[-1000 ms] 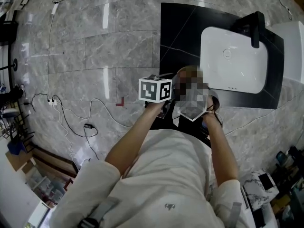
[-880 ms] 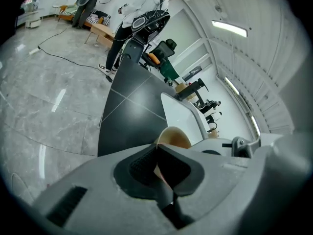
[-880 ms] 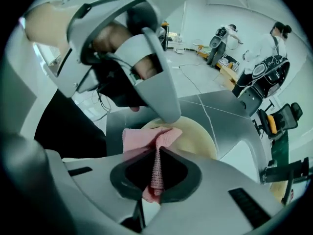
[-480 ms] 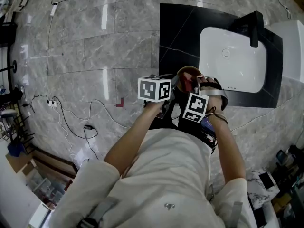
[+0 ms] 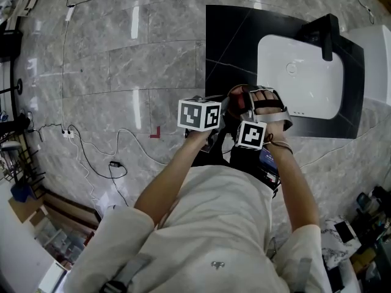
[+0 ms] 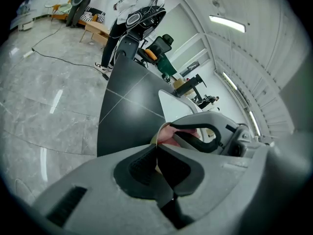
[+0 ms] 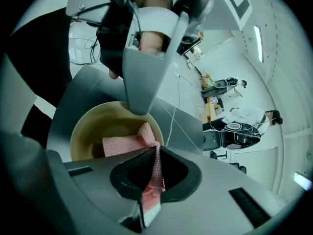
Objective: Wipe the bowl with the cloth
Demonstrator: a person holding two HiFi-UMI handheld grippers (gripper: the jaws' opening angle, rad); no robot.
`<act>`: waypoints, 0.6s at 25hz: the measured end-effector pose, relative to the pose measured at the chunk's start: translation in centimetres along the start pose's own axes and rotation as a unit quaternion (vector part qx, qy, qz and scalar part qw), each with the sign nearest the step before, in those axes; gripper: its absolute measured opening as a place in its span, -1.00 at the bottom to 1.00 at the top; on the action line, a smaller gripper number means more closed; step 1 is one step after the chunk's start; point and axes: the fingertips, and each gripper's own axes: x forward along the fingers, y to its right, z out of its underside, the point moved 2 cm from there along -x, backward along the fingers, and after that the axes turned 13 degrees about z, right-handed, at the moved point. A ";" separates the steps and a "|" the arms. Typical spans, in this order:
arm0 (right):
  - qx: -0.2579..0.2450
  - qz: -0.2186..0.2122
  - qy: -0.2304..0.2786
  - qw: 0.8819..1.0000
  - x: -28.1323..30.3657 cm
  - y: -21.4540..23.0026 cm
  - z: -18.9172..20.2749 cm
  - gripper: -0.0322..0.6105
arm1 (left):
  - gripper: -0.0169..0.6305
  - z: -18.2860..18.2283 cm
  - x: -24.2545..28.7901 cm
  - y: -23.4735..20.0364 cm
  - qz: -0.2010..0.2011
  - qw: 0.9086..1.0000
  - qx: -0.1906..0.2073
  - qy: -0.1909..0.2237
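Note:
A tan bowl is held over the edge of the black counter, in front of the person's chest. My left gripper is shut on the bowl's thin rim; its marker cube shows left of the bowl in the head view. My right gripper is shut on a pink cloth, which trails from its jaws down onto the bowl's inner wall. In the head view the right gripper reaches into the bowl from the near side and hides most of it.
A white sink basin with a black faucet is set in the counter to the right. Cables run over the marble floor at the left. Other people and equipment stand far off in the room.
The right gripper has moved up into the bowl with the cloth, and now covers more of the bowl's inside. The left gripper and the bowl have stayed put.

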 end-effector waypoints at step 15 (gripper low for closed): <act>0.034 -0.079 -0.046 0.995 1.1 -4.1 0.1 -0.85 | -0.90 0.3 0.3 0.0 0.004 1.000 -0.002 0.000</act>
